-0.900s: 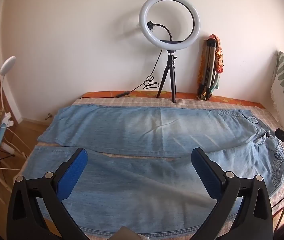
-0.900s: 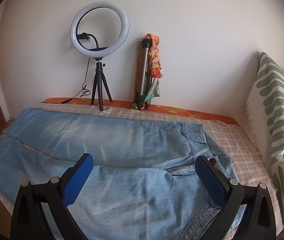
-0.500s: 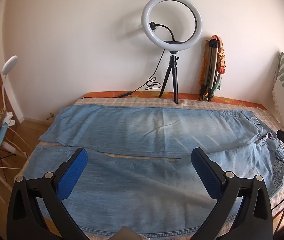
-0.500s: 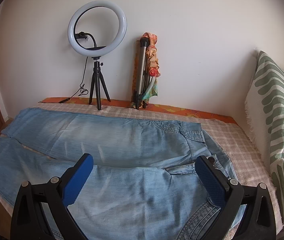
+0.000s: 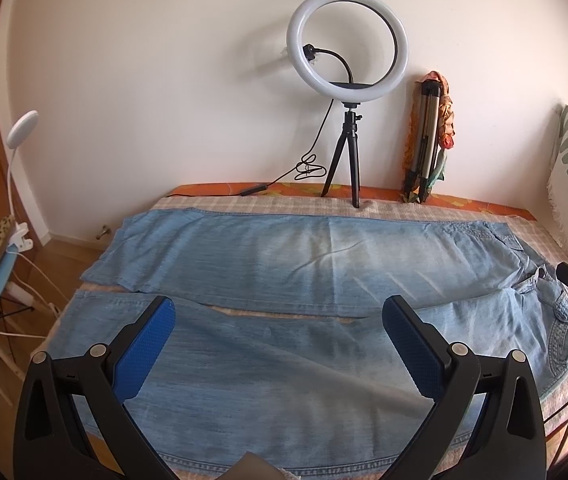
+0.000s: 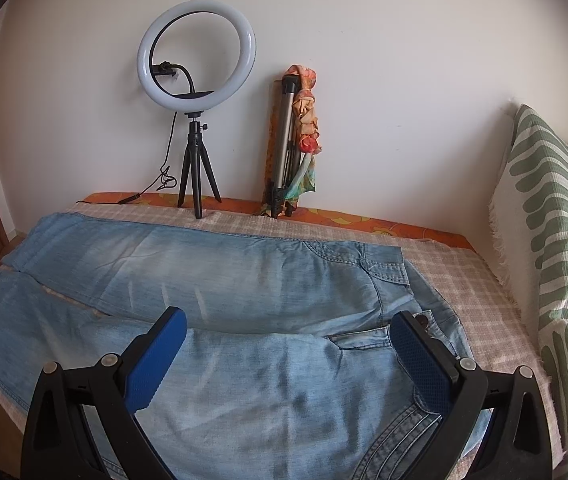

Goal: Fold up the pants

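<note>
Both hand-held grippers are hovering above the bed with nothing in them: the left hand-held gripper (image 5: 278,330) has its blue pads (image 5: 146,350) spread as wide as they go over the near leg of the pants (image 5: 284,276), and the right hand-held gripper (image 6: 287,342) is just as wide, up over the waist end. Neither one touches the fabric as far as I can see. The pants (image 6: 212,280) are light blue denim, laid out flat and lengthwise across the bed (image 6: 471,280), waistband toward the right by the green-and-white patterned pillow (image 6: 555,216), leg hems off toward the left edge. Both legs lie side by side with a thin strip of checked bedcover (image 5: 284,313) showing between them. In the left wrist view you can catch the tip of the right hand-held gripper poking in at the far right edge, beside the waist. Along the wall at the back there's a ring light (image 5: 347,46) on a small black tripod (image 5: 345,164) standing on the bed's far edge, its cable trailing off to the left, and next to it a folded silver tripod (image 6: 284,148) leaning on the wall with an orange scarf (image 6: 307,120) draped on it. A white gooseneck lamp (image 5: 20,132) is clipped on off the left side of the bed.
</note>
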Available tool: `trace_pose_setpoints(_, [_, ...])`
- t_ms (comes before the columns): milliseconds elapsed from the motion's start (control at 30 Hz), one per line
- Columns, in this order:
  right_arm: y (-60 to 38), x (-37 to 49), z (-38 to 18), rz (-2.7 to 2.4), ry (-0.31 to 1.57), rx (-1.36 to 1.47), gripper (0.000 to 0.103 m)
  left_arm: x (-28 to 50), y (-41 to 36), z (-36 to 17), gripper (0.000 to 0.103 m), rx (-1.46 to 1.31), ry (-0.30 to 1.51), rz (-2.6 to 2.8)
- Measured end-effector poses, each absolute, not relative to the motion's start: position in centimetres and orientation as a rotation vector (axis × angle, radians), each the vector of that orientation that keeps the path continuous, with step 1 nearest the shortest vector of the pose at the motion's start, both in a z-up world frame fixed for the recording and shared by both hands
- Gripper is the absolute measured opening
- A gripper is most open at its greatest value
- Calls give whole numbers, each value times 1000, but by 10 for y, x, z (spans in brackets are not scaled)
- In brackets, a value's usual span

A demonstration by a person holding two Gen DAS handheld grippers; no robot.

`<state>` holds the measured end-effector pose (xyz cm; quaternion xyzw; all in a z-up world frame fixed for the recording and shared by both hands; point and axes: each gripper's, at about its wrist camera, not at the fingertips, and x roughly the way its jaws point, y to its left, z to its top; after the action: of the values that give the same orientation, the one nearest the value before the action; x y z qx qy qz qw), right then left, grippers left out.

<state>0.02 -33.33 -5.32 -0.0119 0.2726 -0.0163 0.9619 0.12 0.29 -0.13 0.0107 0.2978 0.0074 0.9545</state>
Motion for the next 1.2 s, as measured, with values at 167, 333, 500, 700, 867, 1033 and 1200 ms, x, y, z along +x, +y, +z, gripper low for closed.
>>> trace_pose_setpoints(167, [-334, -1, -54, -30, 553, -28, 103, 1, 3, -1, 103, 22, 606, 15])
trace_pose_setpoints(333, [-333, 0, -53, -32, 553, -29, 103, 2, 4, -1, 103, 22, 605, 16])
trace_pose_setpoints(500, [-332, 0, -53, -29, 555, -37, 103, 2, 6, -2, 103, 22, 605, 21])
trace_pose_setpoints(700, [-331, 0, -53, -29, 555, -36, 103, 3, 7, -2, 103, 22, 606, 21])
trace_pose_setpoints(867, [-331, 0, -53, -30, 555, -37, 103, 3, 7, -2, 103, 24, 607, 22])
trace_pose_setpoints(1033, [-330, -1, -53, -27, 557, -39, 103, 2, 7, -2, 103, 26, 607, 23])
trace_pose_setpoints(1200, [-329, -1, -54, -27, 556, -41, 103, 3, 7, -2, 103, 25, 606, 25])
